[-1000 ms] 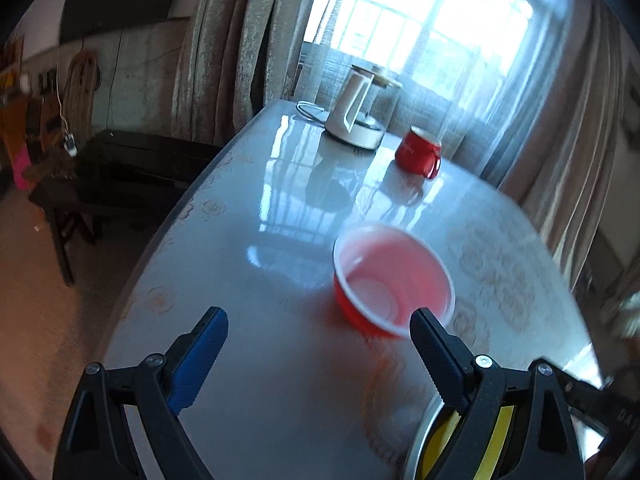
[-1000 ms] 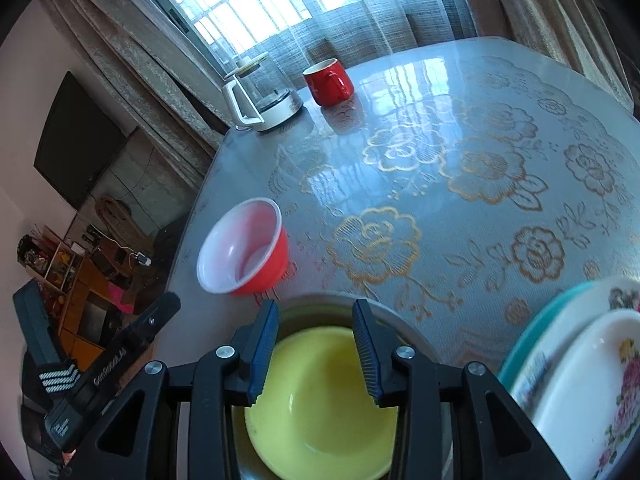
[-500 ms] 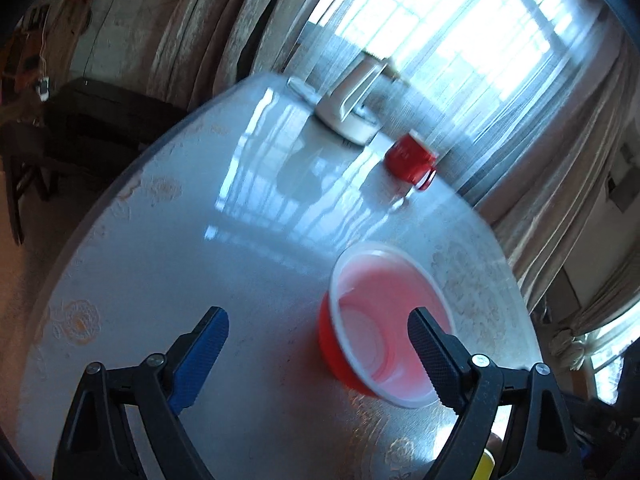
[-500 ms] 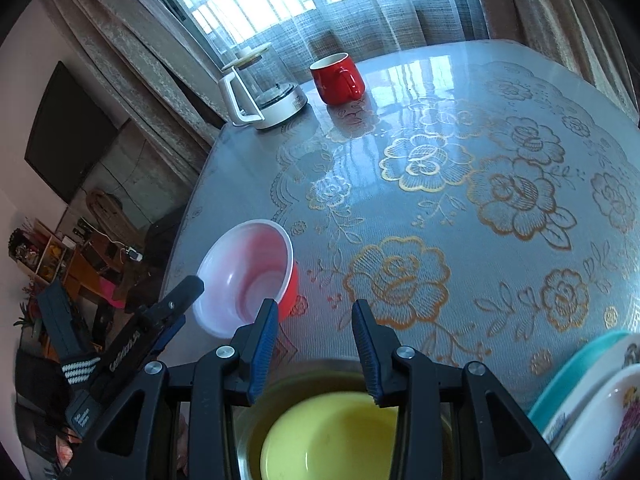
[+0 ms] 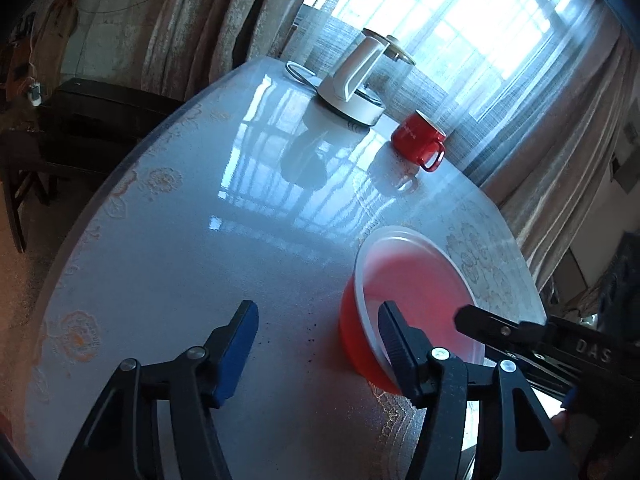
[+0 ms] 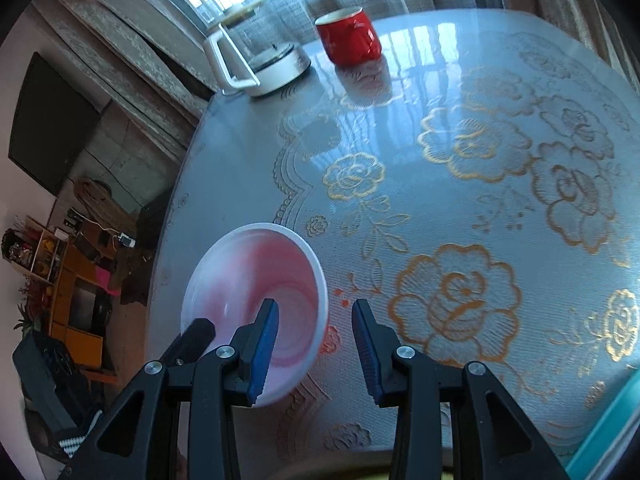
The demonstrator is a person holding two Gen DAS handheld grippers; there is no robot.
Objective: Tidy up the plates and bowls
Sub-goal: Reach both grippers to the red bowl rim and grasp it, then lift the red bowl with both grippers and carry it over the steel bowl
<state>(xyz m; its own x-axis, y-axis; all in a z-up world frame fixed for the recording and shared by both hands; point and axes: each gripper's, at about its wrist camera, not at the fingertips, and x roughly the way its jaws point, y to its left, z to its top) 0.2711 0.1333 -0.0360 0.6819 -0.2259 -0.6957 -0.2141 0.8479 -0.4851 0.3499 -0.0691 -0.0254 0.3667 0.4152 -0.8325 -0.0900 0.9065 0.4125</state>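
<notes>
- The bowl point(image 5: 412, 304) is partly hidden: in the left view a finger point(image 5: 396, 340) of the left gripper point(image 5: 316, 344) covers its near rim; in the right view the right gripper's point(image 6: 316, 344) left finger point(image 6: 262, 350) overlaps it.
- A teal plate edge point(image 6: 612, 420) is cut off at the lower right of the right view; a yellow sliver at the bottom edge is too small to identify.
- The surface point(image 6: 460, 184) is glossy, with gold flowers; a kettle point(image 6: 256, 56) and red mug point(image 6: 348, 36) stand at the top of frame near a curtained window point(image 5: 460, 20).
- The bowl sits lower centre-left in the right view.
- Both grippers hover low with fingers spread apart, holding nothing; whether either touches the bowl is unclear.
</notes>
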